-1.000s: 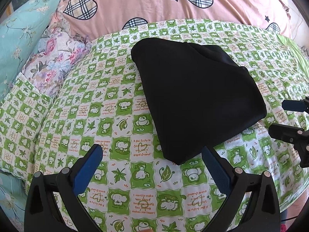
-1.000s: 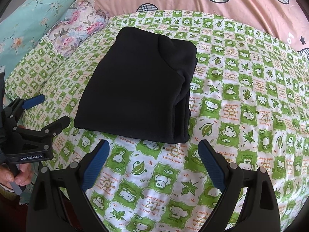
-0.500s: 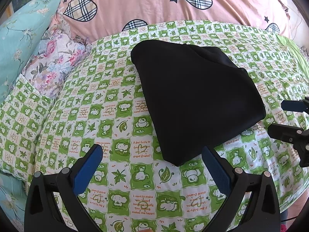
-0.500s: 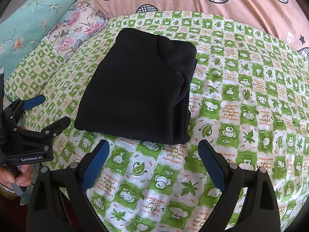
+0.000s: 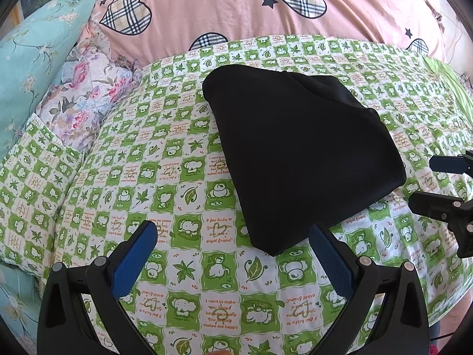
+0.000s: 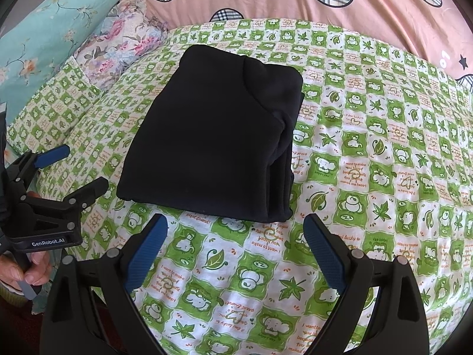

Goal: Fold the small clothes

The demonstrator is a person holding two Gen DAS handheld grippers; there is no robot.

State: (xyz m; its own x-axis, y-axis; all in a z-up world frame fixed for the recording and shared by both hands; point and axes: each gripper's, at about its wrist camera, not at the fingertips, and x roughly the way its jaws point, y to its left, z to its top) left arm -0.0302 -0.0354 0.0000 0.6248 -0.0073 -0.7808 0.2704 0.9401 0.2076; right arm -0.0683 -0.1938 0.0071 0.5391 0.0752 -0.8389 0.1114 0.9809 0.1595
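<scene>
A black garment (image 5: 301, 153) lies folded into a thick rectangle on the green checked bedsheet (image 5: 165, 183); it also shows in the right wrist view (image 6: 212, 142), with stacked layers along its right edge. My left gripper (image 5: 233, 245) is open and empty, just short of the garment's near corner. My right gripper (image 6: 235, 238) is open and empty, just short of the garment's near edge. Each gripper shows in the other's view: the right one (image 5: 437, 180) at the right edge, the left one (image 6: 71, 168) at the left edge, both open.
A pink duvet with plaid hearts (image 5: 236, 6) bulges at the back. A floral pillow (image 5: 85, 100) and a teal pillow (image 5: 32, 53) lie at the left. A green-checked pillow (image 5: 26, 177) sits at the near left. The bed's edge drops off at the right.
Hardly anything. Both grippers stay open near the folded garment, and the left wrist view has drifted very slightly.
</scene>
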